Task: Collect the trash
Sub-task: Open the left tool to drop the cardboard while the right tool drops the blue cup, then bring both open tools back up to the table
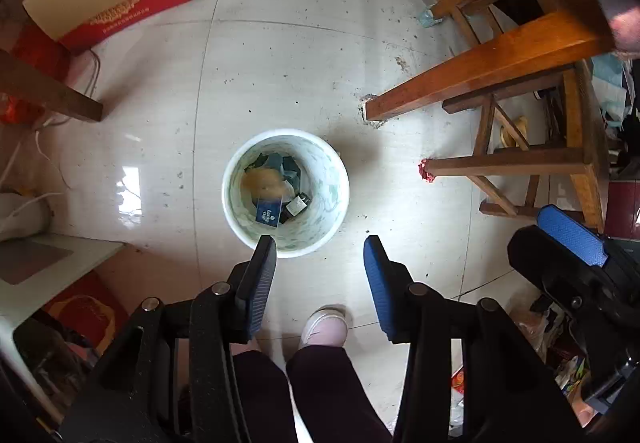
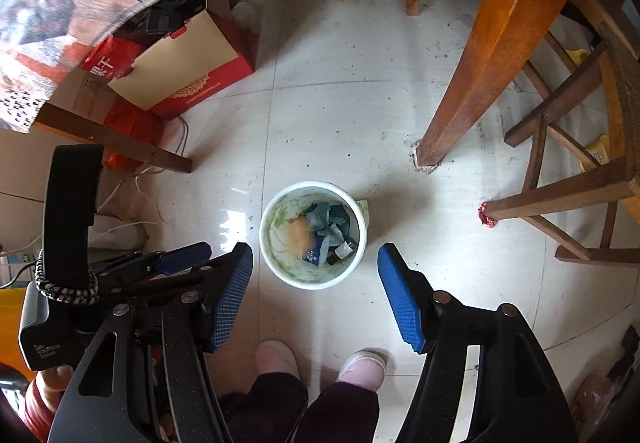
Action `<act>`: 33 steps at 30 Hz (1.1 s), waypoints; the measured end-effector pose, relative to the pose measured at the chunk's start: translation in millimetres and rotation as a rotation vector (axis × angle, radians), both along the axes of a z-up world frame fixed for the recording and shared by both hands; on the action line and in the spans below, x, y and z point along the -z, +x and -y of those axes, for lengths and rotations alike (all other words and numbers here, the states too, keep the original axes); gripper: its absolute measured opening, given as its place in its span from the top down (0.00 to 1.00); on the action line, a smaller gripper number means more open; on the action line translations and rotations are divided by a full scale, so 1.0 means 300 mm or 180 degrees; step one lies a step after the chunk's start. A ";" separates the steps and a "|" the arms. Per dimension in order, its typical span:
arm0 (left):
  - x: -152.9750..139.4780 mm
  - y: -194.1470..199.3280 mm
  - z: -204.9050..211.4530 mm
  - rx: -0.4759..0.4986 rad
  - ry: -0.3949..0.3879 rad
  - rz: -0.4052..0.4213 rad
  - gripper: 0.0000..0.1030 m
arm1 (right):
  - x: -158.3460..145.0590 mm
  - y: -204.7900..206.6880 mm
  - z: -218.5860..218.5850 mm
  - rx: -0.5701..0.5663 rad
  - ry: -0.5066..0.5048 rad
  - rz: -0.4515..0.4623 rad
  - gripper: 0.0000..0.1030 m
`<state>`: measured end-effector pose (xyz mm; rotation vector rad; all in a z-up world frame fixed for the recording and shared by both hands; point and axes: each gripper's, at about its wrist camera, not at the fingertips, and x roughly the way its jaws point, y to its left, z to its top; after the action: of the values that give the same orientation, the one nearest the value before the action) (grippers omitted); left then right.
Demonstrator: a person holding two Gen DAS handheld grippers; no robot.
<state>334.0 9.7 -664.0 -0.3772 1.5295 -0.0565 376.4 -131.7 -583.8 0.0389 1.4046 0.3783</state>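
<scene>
Trash bin (image 1: pixel 285 193) stands clear; open floor (image 1: pixel 280 75) around rim.

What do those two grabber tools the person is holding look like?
Both are black, angular frames with silver rivets. The left gripper and right gripper each carry two flat fingers faced in blue textured rubber. A black strap and braided black-and-white cord wrap the left one's body, which has small white lettering.
</scene>
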 end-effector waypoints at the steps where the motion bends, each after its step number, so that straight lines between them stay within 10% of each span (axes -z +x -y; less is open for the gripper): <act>1: -0.023 -0.004 0.002 0.0029 0.0025 0.0013 0.57 | -0.017 -0.005 0.000 0.0000 0.0004 -0.0006 0.40; 13: -0.525 -0.092 -0.044 0.0096 0.0272 0.0334 0.57 | -0.417 -0.051 -0.019 -0.0016 0.0073 0.0263 0.41; 33: -1.630 -0.338 -0.107 0.0076 0.0379 0.1710 0.57 | -1.395 -0.291 -0.054 0.0171 0.0207 0.1402 0.41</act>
<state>232.6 41.8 -175.0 -0.2235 1.0006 -0.0780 289.0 -115.6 -165.4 0.0435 0.9545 0.3620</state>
